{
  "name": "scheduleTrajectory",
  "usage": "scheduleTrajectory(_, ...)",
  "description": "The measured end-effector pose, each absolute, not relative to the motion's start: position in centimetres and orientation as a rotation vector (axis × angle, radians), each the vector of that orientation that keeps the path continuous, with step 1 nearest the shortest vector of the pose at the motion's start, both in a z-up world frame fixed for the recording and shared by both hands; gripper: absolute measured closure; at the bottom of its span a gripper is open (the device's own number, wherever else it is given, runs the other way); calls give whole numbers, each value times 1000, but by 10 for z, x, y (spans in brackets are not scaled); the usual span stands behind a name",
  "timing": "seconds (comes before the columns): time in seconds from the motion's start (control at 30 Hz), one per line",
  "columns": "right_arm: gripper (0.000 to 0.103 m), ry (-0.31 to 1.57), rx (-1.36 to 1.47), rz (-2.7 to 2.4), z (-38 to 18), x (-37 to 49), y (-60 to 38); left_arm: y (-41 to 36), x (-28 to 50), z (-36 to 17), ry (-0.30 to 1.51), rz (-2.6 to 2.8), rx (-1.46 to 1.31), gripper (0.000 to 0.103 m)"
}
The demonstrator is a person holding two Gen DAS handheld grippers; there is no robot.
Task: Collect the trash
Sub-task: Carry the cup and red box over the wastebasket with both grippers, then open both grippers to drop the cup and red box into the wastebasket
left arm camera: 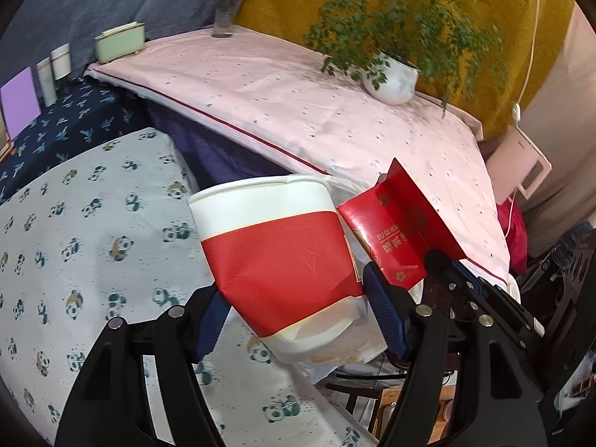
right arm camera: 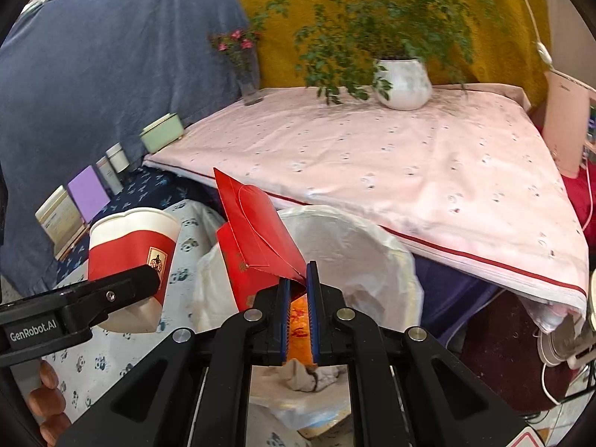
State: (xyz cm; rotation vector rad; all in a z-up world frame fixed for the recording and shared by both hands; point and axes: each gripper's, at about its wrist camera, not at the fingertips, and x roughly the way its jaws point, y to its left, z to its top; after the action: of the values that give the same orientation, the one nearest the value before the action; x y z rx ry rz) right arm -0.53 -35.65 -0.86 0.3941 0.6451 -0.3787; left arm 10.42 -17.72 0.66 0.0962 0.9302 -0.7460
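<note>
The left gripper (left arm camera: 294, 320) was clamped across a crumpled red-and-white paper cup (left arm camera: 275, 257) at centre frame. The right gripper (right arm camera: 298, 298) was pressed nearly together on a red envelope (right arm camera: 257, 238), above the lined trash bin (right arm camera: 372, 246) at lower centre. For a clean drop, each item was best carried fully over the bin's mouth before release, the envelope first.

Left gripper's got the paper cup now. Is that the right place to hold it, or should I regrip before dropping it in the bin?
Keep it. The left gripper clamps the paper cup across its red mid-wall, from the sides. The cup is tilted and already creased there, so the wall gives without slipping. The rim is wider; the base sits deep between the fingers.
</note>
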Motion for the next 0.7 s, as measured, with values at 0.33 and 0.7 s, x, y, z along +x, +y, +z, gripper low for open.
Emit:
scheduleTrajectory(0.33,95,649,427,-428,-18,-24,-385,-207,93,-11,940,-768,137,26)
scheduleTrajectory(0.7,95,668,423,-400,-23,-12,-379,-194,101,-17,946,-719,132,26)
